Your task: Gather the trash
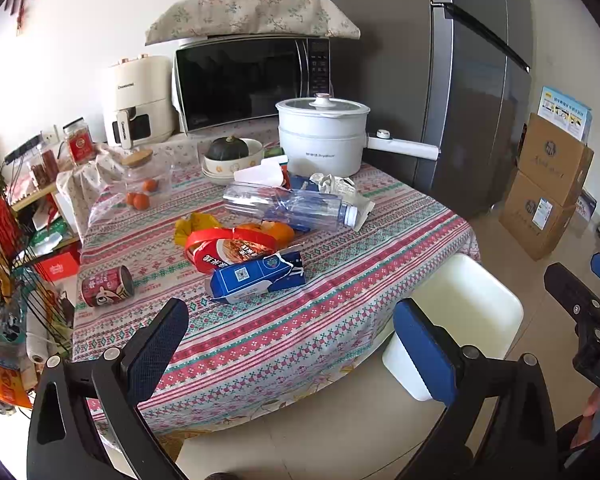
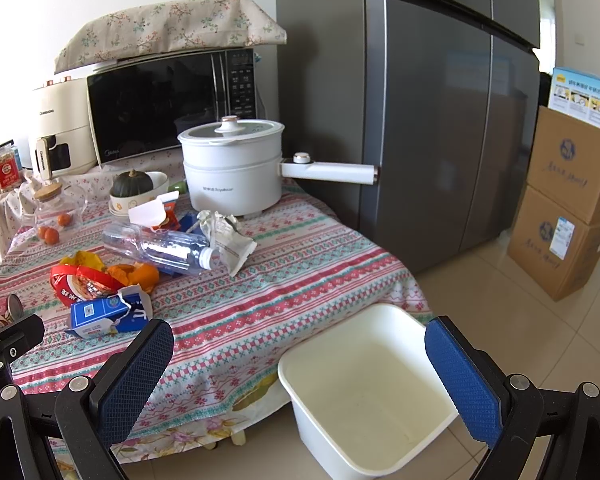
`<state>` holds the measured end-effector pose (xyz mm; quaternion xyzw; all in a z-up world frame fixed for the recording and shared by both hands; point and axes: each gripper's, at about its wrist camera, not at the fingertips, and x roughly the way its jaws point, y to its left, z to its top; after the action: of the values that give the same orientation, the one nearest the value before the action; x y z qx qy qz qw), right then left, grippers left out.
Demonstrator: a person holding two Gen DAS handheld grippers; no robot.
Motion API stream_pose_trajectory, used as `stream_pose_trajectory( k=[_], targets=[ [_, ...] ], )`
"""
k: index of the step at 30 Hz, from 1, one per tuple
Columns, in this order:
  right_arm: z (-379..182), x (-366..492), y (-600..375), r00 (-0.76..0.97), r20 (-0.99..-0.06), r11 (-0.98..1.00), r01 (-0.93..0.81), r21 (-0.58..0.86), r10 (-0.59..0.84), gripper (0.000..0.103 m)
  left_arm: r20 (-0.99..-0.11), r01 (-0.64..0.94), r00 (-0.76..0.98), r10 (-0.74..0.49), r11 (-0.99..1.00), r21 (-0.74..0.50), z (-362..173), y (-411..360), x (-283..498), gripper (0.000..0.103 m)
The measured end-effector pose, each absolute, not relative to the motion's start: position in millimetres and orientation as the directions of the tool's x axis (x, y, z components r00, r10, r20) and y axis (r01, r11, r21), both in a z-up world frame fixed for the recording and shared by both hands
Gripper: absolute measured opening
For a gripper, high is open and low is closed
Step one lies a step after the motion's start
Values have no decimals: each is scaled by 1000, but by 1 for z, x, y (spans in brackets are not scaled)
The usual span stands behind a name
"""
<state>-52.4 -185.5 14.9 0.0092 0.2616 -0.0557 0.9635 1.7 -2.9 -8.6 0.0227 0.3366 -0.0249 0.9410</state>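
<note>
A white wall (image 1: pixel 80 20) is seen behind a table covered by a striped patterned cloth (image 2: pixel 300 300). A tall grey refrigerator (image 2: pixel 440 120) is set just beside the table, on a pale tiled floor (image 2: pixel 520 320). Stacked cardboard boxes (image 2: pixel 568 208) are placed near the refrigerator. A microwave (image 1: pixel 252 80) is topped by a floral cover (image 1: pixel 252 14). The room is lit by daylight.

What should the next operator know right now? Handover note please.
Left gripper: open, empty, over the table's near edge.
Right gripper: open, empty, above the white bin on the floor beside the table.
Bin looks empty; nothing collected yet.
Left on the table: blue carton, red noodle cup, orange peel, clear bottle, crumpled wrapper, red can.
</note>
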Motion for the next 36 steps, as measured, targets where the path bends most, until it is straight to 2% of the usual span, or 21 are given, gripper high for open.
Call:
stream_pose_trajectory(
  k=[27,36],
  targets=[
    [12,-52,-188,854,-509,993,114,-21,-109,103,-636,64,771,-34,998,25,-10,-4,2,103],
    [9,-46,-188,827,-551,993,115,-22,-108,103,-651,100,757,-57,995,29,-9,0,6,103]
  ],
)
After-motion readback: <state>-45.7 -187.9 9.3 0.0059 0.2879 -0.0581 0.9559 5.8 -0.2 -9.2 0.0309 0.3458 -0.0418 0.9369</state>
